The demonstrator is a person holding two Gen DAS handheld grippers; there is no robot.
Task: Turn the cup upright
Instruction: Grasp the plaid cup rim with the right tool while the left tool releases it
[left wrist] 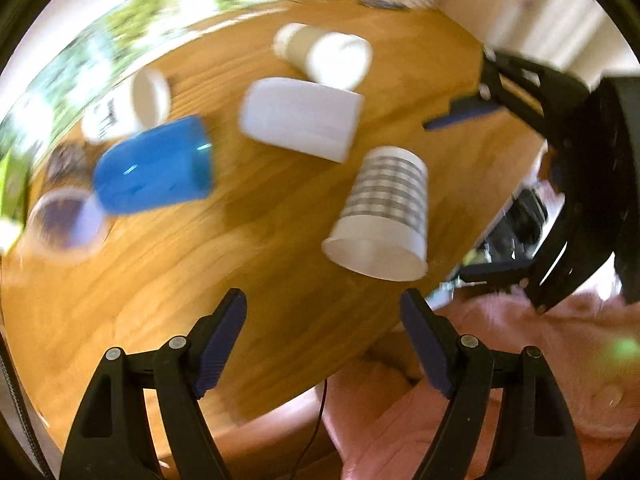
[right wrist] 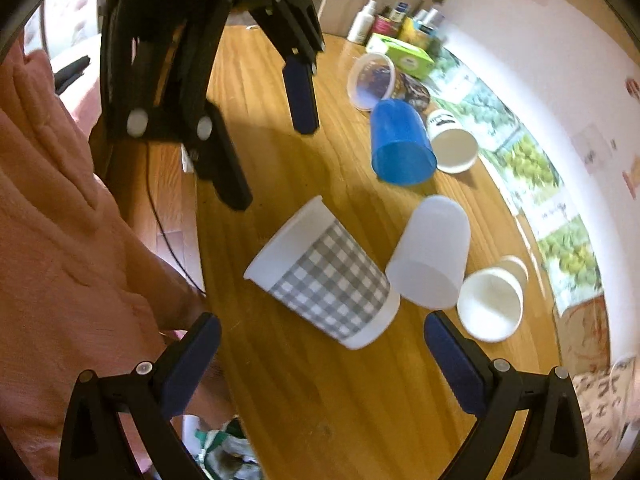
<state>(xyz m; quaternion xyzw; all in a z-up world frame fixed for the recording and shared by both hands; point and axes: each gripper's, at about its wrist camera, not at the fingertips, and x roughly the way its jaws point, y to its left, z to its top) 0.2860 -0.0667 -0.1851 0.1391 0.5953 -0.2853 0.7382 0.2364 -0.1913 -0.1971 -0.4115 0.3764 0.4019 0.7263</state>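
Note:
A grey-checked white cup (left wrist: 386, 208) (right wrist: 326, 276) lies on its side on the round wooden table (left wrist: 180, 280) (right wrist: 320, 400), near the table's edge. My left gripper (left wrist: 322, 320) is open and empty, hanging above the table just short of that cup; it also shows in the right wrist view (right wrist: 272, 160). My right gripper (right wrist: 320, 344) is open and empty, its jaws spread to either side of the checked cup's base end without touching it. It shows at the right of the left wrist view (left wrist: 460, 196).
Other cups lie tipped over: a blue one (left wrist: 154, 164) (right wrist: 400, 144), a frosted white one (left wrist: 300, 118) (right wrist: 432, 252), two white paper cups (left wrist: 324, 56) (right wrist: 490, 304) (left wrist: 128, 106) (right wrist: 454, 146), and a clear one (left wrist: 66, 220) (right wrist: 372, 80). A green box (right wrist: 404, 54) and bottles (right wrist: 362, 20) stand at the far edge.

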